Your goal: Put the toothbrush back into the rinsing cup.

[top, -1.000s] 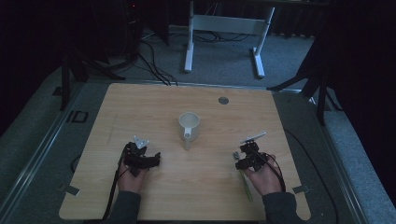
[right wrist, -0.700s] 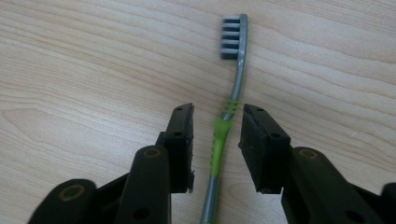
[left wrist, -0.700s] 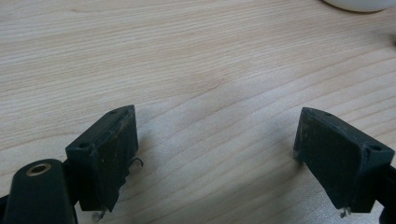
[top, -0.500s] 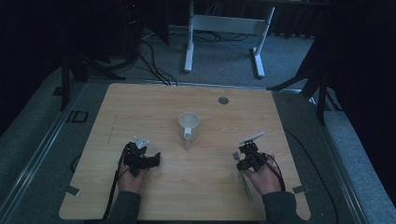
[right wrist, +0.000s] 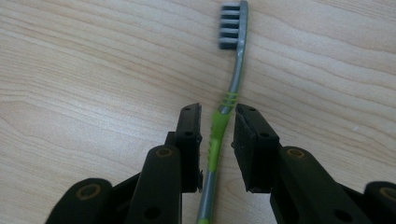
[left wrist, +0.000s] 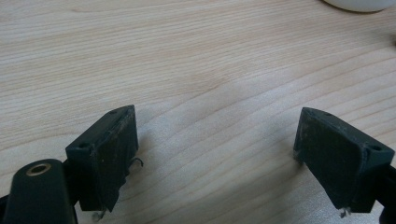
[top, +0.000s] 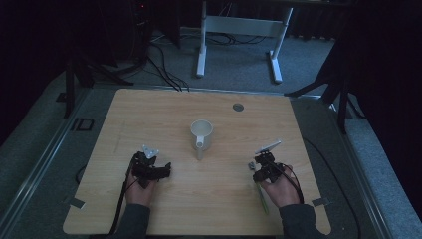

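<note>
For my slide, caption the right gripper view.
Right hand-held gripper closing around a green-and-grey toothbrush lying on the wooden table.

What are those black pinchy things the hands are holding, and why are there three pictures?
Those are claws, tools that a person squeezes to grab things. One picture looks down from above at the wooden table. The other two come from little cameras riding on each claw.

On the table stands a white mug. From above, the left claw sits at the left. Its own camera shows its jaws wide apart over bare wood, with nothing between them.

The right claw has a green and grey toothbrush lying between its jaws. They have just been closing around its handle, but a small gap shows on each side, so they are not pinching it yet.
</note>
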